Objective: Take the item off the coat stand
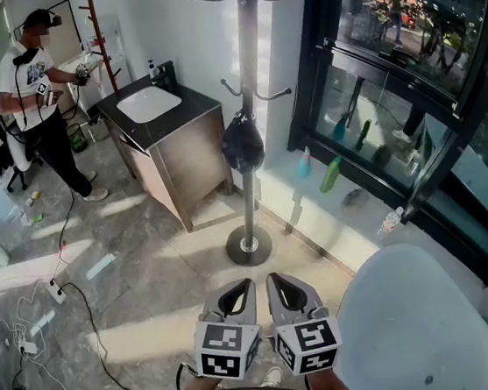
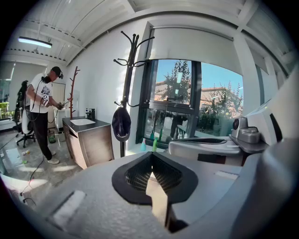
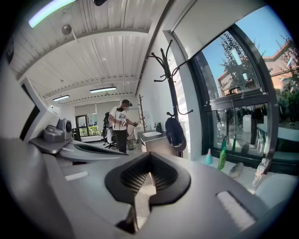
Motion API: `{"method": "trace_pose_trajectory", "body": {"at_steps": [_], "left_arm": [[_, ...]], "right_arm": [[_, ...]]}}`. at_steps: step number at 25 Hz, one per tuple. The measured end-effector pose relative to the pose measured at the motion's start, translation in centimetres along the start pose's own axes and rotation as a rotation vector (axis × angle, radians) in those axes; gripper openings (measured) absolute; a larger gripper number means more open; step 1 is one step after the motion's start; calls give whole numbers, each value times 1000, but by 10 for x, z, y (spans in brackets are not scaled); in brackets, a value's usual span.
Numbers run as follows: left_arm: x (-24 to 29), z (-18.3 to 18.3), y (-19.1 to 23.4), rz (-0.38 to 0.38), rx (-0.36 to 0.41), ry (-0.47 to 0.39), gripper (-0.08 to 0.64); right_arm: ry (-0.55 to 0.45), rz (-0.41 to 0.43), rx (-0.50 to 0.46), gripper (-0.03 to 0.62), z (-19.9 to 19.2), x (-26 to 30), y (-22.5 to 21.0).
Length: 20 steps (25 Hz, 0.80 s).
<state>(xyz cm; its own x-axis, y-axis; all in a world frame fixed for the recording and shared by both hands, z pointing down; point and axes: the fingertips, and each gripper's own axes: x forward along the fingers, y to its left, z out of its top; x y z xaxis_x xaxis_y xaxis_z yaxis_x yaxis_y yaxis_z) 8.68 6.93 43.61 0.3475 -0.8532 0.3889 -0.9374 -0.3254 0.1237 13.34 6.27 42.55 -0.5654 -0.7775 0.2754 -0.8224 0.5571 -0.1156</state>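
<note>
Dark cap (image 1: 242, 143) on coat stand (image 1: 253, 204) by window (image 1: 401, 38), glossy floor (image 1: 148, 272); left gripper (image 1: 238, 291), right gripper (image 1: 286, 287) fingers together, empty.

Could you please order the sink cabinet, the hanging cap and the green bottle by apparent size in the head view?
Largest: sink cabinet.
Then: hanging cap.
Smallest: green bottle.
None is close to the camera, so the ranking is clear.
</note>
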Motion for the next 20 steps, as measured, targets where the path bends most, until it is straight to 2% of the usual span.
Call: {"method": "trace_pose_trajectory", "body": {"at_steps": [5,11,20], "left_arm": [[13,-3,-9,21,-15,12,5],[24,-2,-9,36,-27,13,5],[67,11,39,-7,-24,27,5]], "right_arm": [[4,-13,3,6,2,-1,-18],[-7,12,-6,6,5,11,-22],[24,-58,12,6,7,76,-38]]}}
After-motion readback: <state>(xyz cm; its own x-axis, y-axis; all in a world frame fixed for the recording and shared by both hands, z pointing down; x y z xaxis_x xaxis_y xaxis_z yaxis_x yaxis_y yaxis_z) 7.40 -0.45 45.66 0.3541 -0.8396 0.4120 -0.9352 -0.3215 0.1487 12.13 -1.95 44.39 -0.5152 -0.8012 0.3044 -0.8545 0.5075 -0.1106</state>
